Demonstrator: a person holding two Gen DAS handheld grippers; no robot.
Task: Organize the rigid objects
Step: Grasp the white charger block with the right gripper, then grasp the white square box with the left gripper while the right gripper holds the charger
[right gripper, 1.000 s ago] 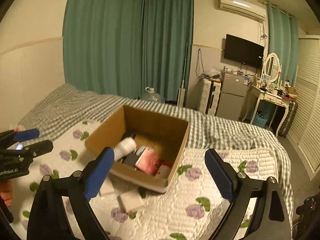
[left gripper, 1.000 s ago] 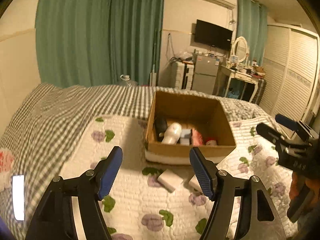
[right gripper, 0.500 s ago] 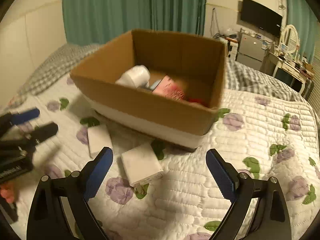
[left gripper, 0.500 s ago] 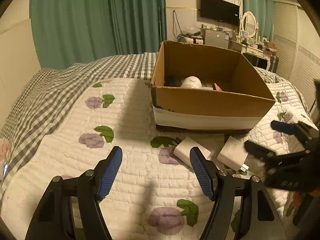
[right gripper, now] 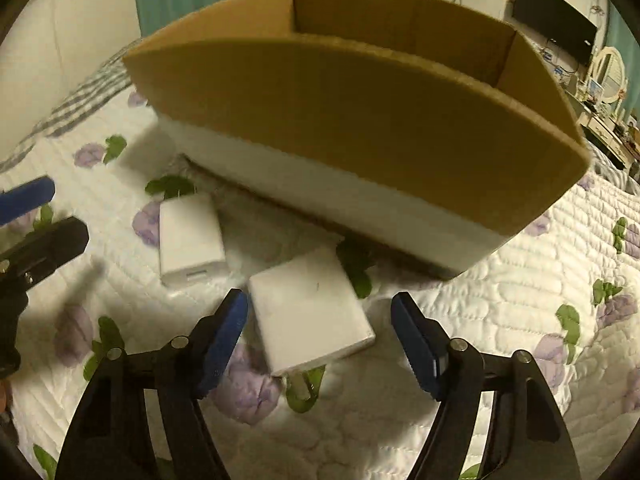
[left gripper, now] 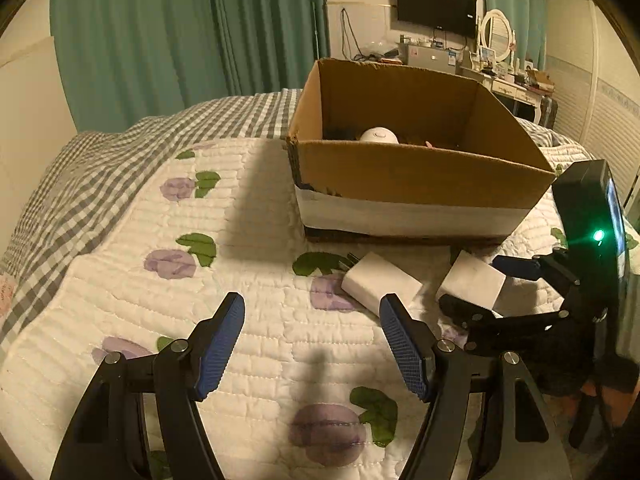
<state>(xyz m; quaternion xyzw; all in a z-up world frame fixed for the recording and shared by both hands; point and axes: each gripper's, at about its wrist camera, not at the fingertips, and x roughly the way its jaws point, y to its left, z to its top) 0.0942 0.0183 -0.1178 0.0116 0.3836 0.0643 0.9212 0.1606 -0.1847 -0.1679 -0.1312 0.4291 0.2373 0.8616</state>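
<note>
Two white charger blocks lie on the quilt in front of a cardboard box [left gripper: 420, 172]. My right gripper [right gripper: 320, 344] is open and low, with the nearer white block [right gripper: 308, 308] between its fingers; its prongs point toward me. The same block shows in the left wrist view [left gripper: 472, 280] between the right gripper's fingers [left gripper: 516, 270]. The second white block [right gripper: 190, 238] lies to its left, also in the left wrist view [left gripper: 380, 284]. My left gripper [left gripper: 312, 348] is open and empty, just short of that second block. The box [right gripper: 360, 92] holds a white round object [left gripper: 378, 135].
The bed's flowered white quilt [left gripper: 160, 280] spreads left and front; a grey checked blanket [left gripper: 100, 160] lies beyond. Green curtains [left gripper: 200, 40], a wall TV [left gripper: 436, 6] and a dresser with a mirror [left gripper: 496, 36] stand at the back.
Both grippers have come down and forward toward the quilt. The right gripper now straddles the nearer white block. The left gripper has closed in on the second block.
</note>
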